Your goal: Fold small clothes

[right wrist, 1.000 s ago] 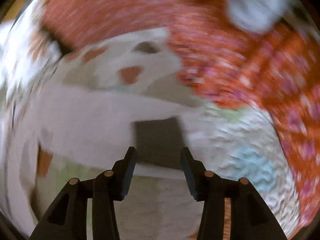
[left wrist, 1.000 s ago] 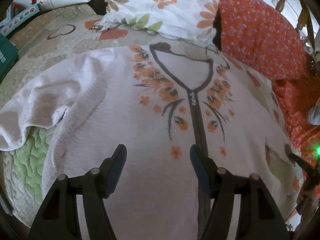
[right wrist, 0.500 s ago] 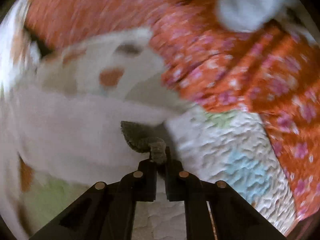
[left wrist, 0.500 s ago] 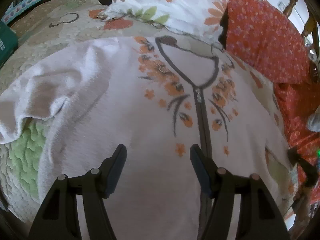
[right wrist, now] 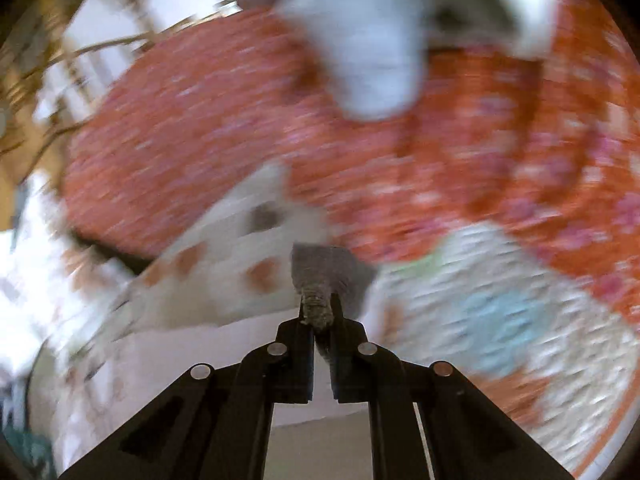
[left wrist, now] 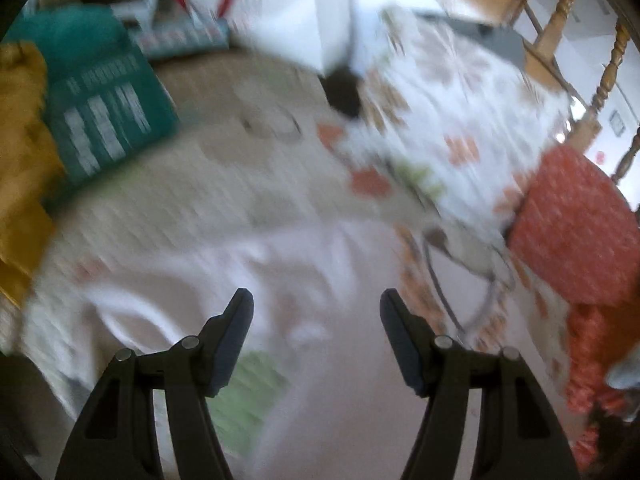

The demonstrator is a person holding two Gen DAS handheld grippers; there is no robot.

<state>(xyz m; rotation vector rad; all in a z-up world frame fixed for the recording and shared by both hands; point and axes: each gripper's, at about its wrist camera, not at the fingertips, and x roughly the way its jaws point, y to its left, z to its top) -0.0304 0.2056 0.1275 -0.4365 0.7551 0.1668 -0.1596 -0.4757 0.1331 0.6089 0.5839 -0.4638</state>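
A small white top with orange flowers and a grey neckline lies spread on a quilted bed; the left wrist view is blurred. My left gripper is open and empty above its left shoulder and sleeve area. My right gripper is shut on the grey cuff of the top's right sleeve and holds it lifted off the quilt. The right wrist view is blurred too.
A flowered white pillow and an orange-red pillow lie behind the top. A teal box and a mustard cloth are at the left. Wooden chair backs stand beyond. A pale cloth lies on orange-red fabric.
My right gripper closed on the grey sleeve cuff and lifted it. My left gripper stayed open and swung left and up, from the top's chest toward its left shoulder.
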